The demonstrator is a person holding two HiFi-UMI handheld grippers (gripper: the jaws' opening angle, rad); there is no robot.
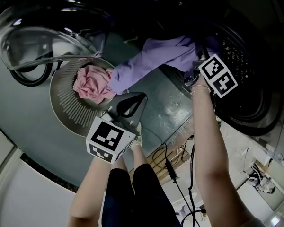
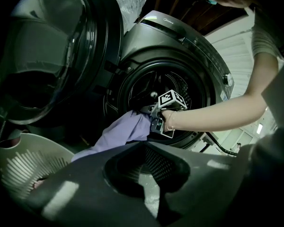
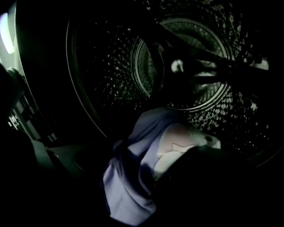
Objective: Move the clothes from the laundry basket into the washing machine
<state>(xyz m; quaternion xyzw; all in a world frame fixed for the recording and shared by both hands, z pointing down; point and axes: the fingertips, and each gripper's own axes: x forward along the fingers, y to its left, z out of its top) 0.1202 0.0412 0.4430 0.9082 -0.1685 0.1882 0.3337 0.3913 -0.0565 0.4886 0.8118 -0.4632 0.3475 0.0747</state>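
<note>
Right gripper (image 1: 196, 63) clamped on purple garment (image 1: 146, 60) at drum (image 1: 246, 79), 1 o'clock — soft, light, tail dangling; likely needs mid-bunch hold. Left gripper (image 1: 138, 99) jaws together, empty.

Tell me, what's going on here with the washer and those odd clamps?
A person is loading laundry with a handheld gripper in each hand. The right gripper is clamped on a purple garment at the mouth of the washing machine, and the cloth trails out over the rim. The left gripper hangs shut and empty near the laundry basket, where a pink garment lies.
</note>
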